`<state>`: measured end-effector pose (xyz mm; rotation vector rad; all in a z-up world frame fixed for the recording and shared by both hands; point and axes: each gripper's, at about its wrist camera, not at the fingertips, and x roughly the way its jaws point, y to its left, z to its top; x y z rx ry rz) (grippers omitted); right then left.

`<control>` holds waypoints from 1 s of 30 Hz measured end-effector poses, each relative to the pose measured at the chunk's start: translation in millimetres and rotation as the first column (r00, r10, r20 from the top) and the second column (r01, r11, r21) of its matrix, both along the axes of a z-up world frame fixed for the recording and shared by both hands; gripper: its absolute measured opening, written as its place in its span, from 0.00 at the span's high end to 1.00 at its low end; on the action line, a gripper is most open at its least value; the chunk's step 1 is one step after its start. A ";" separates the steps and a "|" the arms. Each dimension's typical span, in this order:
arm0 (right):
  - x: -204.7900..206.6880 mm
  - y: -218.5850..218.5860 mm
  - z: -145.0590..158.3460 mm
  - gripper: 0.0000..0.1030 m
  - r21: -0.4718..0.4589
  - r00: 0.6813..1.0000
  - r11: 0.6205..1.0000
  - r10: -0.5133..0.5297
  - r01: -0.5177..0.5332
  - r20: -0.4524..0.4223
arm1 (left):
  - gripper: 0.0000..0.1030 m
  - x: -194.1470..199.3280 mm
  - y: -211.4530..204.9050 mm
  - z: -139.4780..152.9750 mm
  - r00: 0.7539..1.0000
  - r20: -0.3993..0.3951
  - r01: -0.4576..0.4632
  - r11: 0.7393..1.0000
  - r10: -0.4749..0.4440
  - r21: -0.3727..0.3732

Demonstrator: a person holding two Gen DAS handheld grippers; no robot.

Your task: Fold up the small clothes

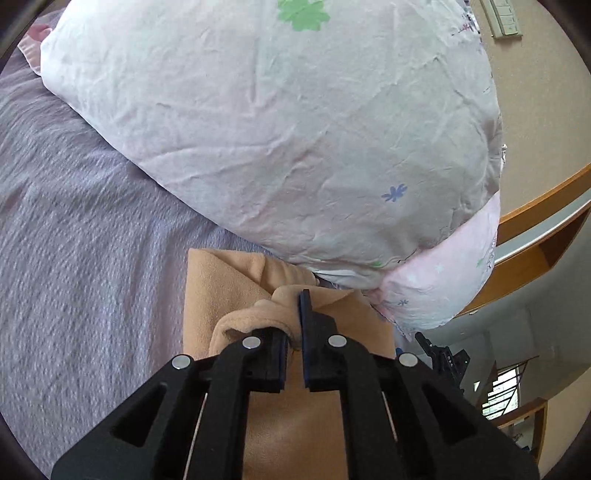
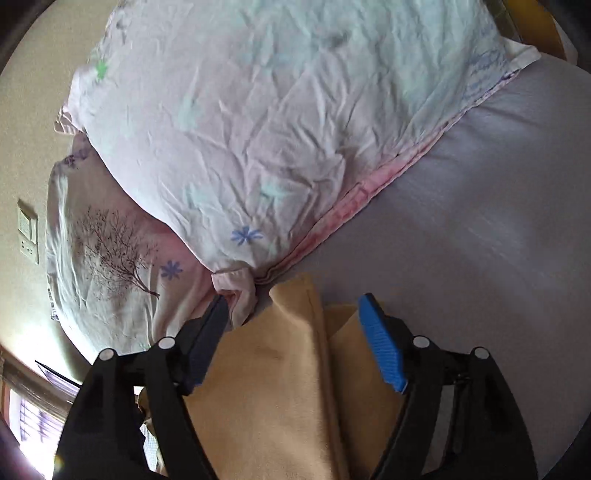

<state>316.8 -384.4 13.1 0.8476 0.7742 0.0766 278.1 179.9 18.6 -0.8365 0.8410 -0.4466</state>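
Black fingers of your left gripper [image 1: 295,325] fill the bottom of the left wrist view, jaws nearly together and pinching a rolled hem of the tan cloth [image 1: 225,291]. That hem bunches up over the left finger and is squeezed against the blue pad [image 1: 305,314] on the right finger. Cloth is soft, fleece-like, peach-tan; the rest of it lies flat below the gripper on the lilac bedsheet [image 1: 85,221], with a diagonal fold line showing just ahead of the fingertips.

Your right gripper [image 2: 291,306] has its jaws spread wide, nothing between them. It hovers over the same cloth [image 2: 273,369]; can't tell if the fingers touch it. Right view shows the cloth in two side-by-side panels with a seam or fold between them, far tips pointing toward the pillow [image 2: 258,129]. Right finger's blue ribbed pad [image 2: 380,350] sits over the right panel; the left finger's tip is near the pillow's pink corner [image 2: 240,291].

Pillow is big, white-pink, wrinkled, with green and blue flower prints, lying on the sheet [image 2: 480,221] just beyond the cloth. Cloth's far edge is touching or right at the pillow's edge in the left view. A second pillow with a tree print [image 2: 110,251] lies under it. Beige wall with a switch plate [image 1: 506,18] and a wooden rail [image 1: 546,206] sit at the right of the left view.
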 end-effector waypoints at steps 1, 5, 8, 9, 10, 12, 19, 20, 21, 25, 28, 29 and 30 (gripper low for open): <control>-5.2 -0.8 4.0 0.28 0.000 1.000 1.000 0.017 -0.017 0.016 | 0.71 -6.9 3.0 3.8 1.000 0.014 -0.017 1.000 0.017 0.015; -25.5 15.3 19.2 0.27 -0.103 0.993 0.990 0.105 -0.099 0.057 | 0.04 -21.8 12.2 21.2 0.990 0.106 -0.109 0.988 0.098 0.105; -24.4 31.0 21.6 0.36 -0.204 0.989 0.968 0.150 -0.144 0.013 | 0.04 -17.7 4.8 18.7 0.997 0.054 -0.059 0.990 0.053 0.125; -22.5 34.8 20.1 0.44 -0.220 0.987 0.962 0.162 -0.160 -0.007 | 0.04 -15.6 -0.6 17.2 0.999 0.035 -0.043 0.989 0.038 0.145; -19.8 36.8 18.3 0.48 -0.228 0.985 0.958 0.169 -0.171 -0.029 | 0.06 -16.6 -4.2 15.0 1.000 0.020 -0.022 0.986 0.019 0.167; -15.2 40.3 12.6 0.49 -0.234 0.982 0.954 0.178 -0.189 -0.067 | 0.08 -17.9 -12.8 9.2 1.000 -0.014 0.014 0.977 -0.012 0.213; -9.9 50.8 -2.0 0.94 -0.338 0.974 0.916 0.180 -0.216 -0.135 | 0.09 -21.6 -26.4 -13.0 0.994 -0.087 0.084 0.965 -0.064 0.247; -13.6 47.7 0.3 0.94 -0.334 0.980 0.922 0.165 -0.194 -0.114 | 0.09 -22.4 -27.6 -15.2 0.993 -0.094 0.093 0.965 -0.072 0.244; -16.8 42.4 1.4 0.94 -0.329 0.985 0.930 0.140 -0.167 -0.106 | 0.10 -23.2 -28.5 -16.9 0.992 -0.099 0.100 0.966 -0.078 0.238; -17.8 38.4 -5.0 0.92 -0.322 0.984 0.935 0.111 -0.151 -0.136 | 0.10 -26.2 -34.6 -18.6 0.989 -0.110 0.123 0.963 -0.099 0.239; -29.3 36.5 13.4 0.58 -0.332 0.995 0.939 0.076 -0.092 -0.063 | 0.11 -30.5 -36.9 -19.0 0.987 -0.117 0.138 0.963 -0.114 0.233; -35.3 34.3 21.6 0.32 -0.320 0.997 0.944 0.072 -0.074 -0.017 | 0.11 -32.1 -37.3 -19.4 0.987 -0.113 0.136 0.963 -0.112 0.233; -42.0 32.7 29.0 0.24 -0.312 0.997 0.949 0.067 -0.052 0.036 | 0.16 -33.6 -38.3 -20.2 0.989 -0.108 0.126 0.964 -0.103 0.232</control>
